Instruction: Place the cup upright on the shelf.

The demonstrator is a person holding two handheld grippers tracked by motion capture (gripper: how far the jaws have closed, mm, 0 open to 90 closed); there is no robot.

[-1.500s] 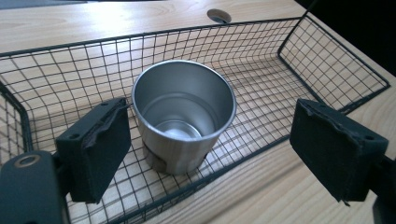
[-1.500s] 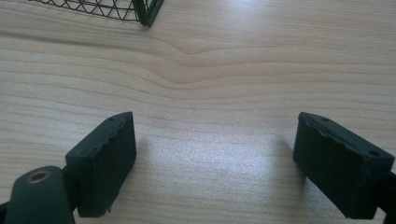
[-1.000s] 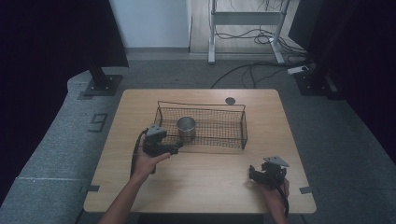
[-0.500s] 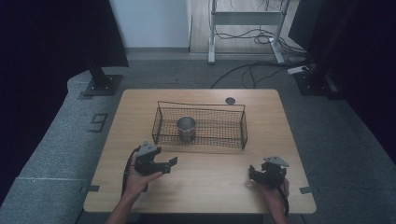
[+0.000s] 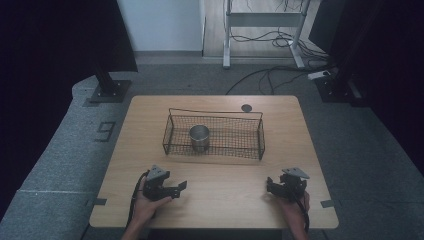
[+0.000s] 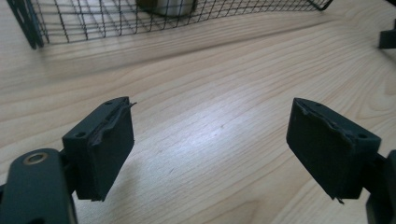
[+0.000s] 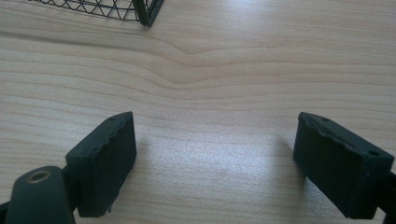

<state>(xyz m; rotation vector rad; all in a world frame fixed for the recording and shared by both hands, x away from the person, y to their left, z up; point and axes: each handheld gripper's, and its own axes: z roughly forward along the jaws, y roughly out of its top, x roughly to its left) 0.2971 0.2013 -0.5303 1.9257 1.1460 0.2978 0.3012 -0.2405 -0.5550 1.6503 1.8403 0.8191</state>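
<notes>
A black wire basket (image 5: 213,135) stands in the middle of the wooden table (image 5: 150,125), and a metal cup (image 5: 199,137) sits upright inside it toward its left. My left gripper (image 5: 179,190) rests near the table's front left, held in a hand, pointing right. In the left gripper view its jaws (image 6: 212,126) are spread wide over bare wood, with the basket (image 6: 93,23) and cup (image 6: 166,5) farther off. My right gripper (image 5: 270,186) sits at the front right, pointing left. It (image 7: 215,135) is open with nothing between its jaws, the basket's corner (image 7: 140,11) ahead.
A small dark disc (image 5: 246,107) lies on the table behind the basket. Bare wood stretches between the two grippers along the front edge. Grey carpet, a stand base (image 5: 107,92) and cables (image 5: 280,75) lie beyond the table.
My left gripper has drawn back from the basket's front left corner to the table's front left. The cup stays in the basket. The right gripper has not moved.
</notes>
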